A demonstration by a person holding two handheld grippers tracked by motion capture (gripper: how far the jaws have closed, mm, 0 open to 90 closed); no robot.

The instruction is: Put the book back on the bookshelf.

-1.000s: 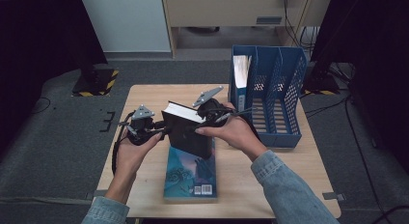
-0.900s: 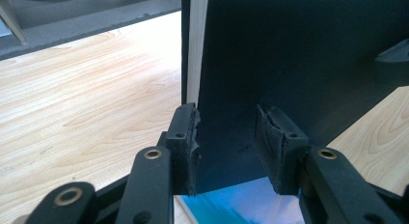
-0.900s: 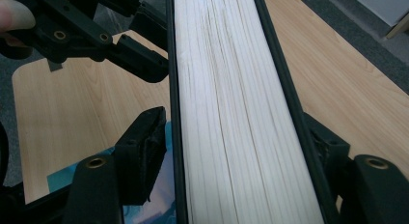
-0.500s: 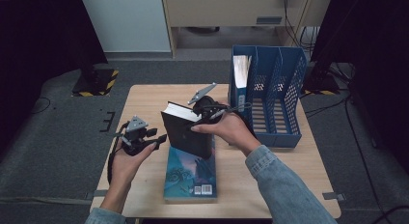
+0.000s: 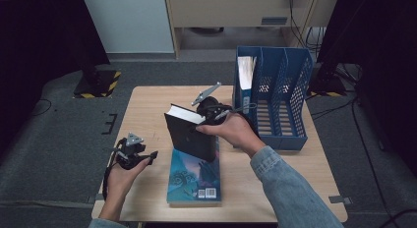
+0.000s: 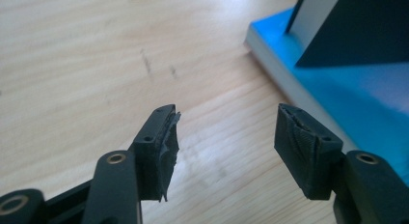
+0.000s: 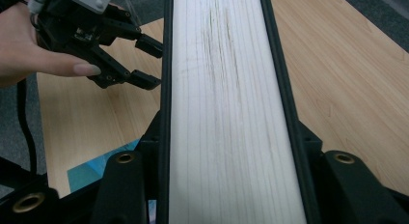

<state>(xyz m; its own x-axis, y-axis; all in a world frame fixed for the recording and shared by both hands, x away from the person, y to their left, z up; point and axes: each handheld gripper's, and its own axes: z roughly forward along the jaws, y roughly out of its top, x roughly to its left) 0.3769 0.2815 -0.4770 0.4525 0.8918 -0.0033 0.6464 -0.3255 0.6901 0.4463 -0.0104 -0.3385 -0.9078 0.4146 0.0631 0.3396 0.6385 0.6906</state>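
Right hand-held gripper point(image 5: 209, 115) clamped on black book point(image 5: 192, 137); left hand-held gripper point(image 5: 147, 156) wide open, empty.

Right hand-held gripper: jaws pressed against both covers of the black book, pale page edge running up between them in the right gripper view. Book held upright, tilted, its lower edge over or on the top end of a blue book point(image 5: 194, 176) lying flat on the tabletop point(image 5: 147, 105); contact not clear. Left hand-held gripper: low over bare tabletop, jaws well spread, nothing between them, touching nothing; sits left of both books, apart from the black one, jaws pointing toward the blue book's near edge. Blue file rack point(image 5: 275, 100) stands just right of the right hand, papers in its left slot.
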